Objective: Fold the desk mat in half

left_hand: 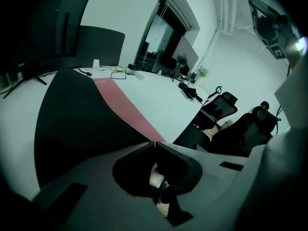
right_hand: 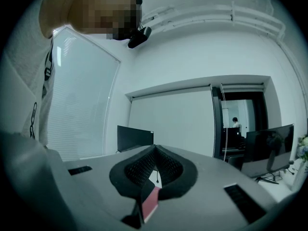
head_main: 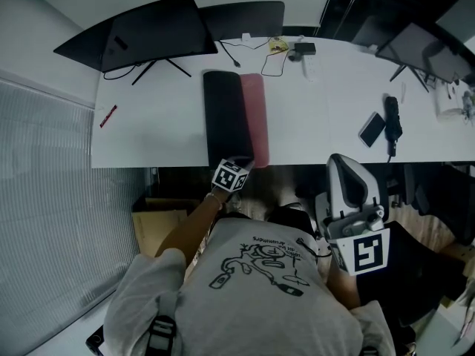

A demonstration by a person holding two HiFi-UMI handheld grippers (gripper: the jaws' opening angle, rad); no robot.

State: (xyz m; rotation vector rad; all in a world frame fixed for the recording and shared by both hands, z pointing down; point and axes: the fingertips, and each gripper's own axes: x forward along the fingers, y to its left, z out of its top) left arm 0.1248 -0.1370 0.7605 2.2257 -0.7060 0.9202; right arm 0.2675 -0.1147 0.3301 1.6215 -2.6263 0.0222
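The desk mat (head_main: 226, 117) lies lengthwise on the white desk (head_main: 148, 132), its black face over most of its width. A pink strip (head_main: 256, 117) shows along its right side. My left gripper (head_main: 242, 163) is at the mat's near edge, where black meets pink. In the left gripper view the desk mat (left_hand: 77, 124) and its pink strip (left_hand: 122, 105) run straight into the left gripper (left_hand: 155, 143), whose jaws are closed on that edge. My right gripper (head_main: 349, 170) is held off the desk beside the person's body. The right gripper (right_hand: 155, 147) points up into the room, shut with nothing in it.
Two dark monitors (head_main: 152, 28) stand at the desk's back, with cables and a small device (head_main: 303, 48) beside them. A red pen (head_main: 108, 116) lies at the left, a phone (head_main: 371, 129) and a black object (head_main: 392, 121) at the right. Office chairs (left_hand: 219, 107) stand right of the desk.
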